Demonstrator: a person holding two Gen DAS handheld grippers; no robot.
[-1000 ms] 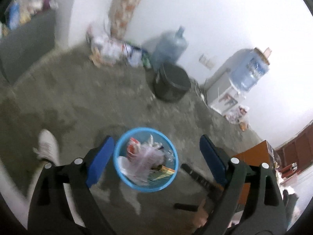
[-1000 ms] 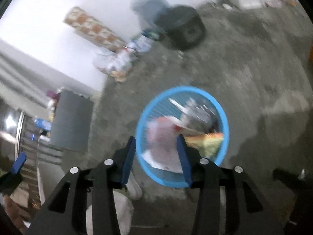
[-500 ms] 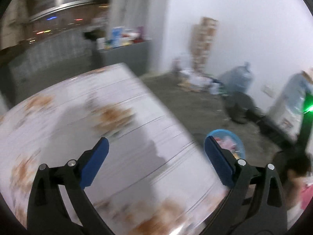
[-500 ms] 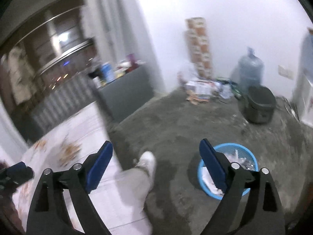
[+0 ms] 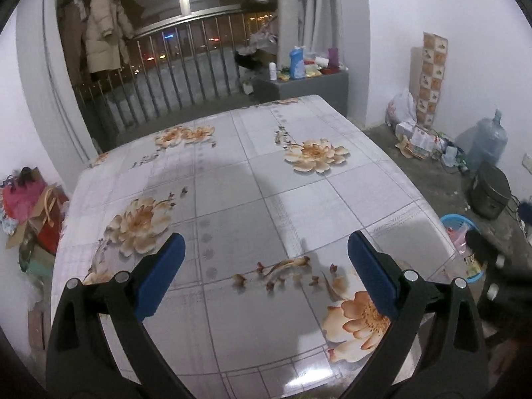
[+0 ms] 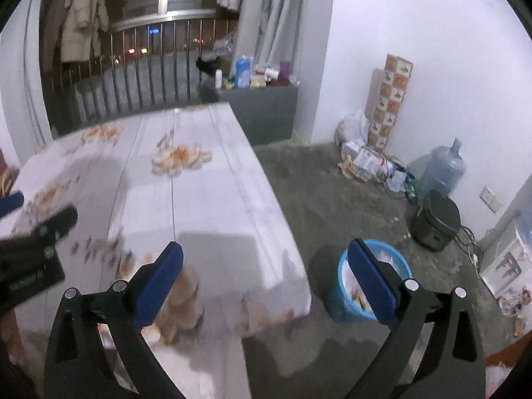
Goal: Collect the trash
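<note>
Both grippers hang over the flowered table point(image 5: 252, 179) with nothing in them: the left gripper point(image 5: 264, 271) has its jaws spread wide over bare tablecloth, and the right gripper point(image 6: 266, 274) has just been opening, its jaws now as wide and nothing between them.

The step in hand looks like a sweep for the next scrap. To do it well, the person should scan the tabletop from edge to edge before committing, keep the jaws wide on the way in, and come down on any piece square so that both pads meet it. No loose trash shows on the cloth in either view (the near edge is blurred in the right view, so something small there might escape notice).

The blue trash basket point(image 6: 369, 282) stands on the concrete floor just beside the table's corner. In the right view it sits low, partly behind that gripper's right-hand finger; in the left view it lies far to the right, beyond the table edge, with wrappers inside.
</note>
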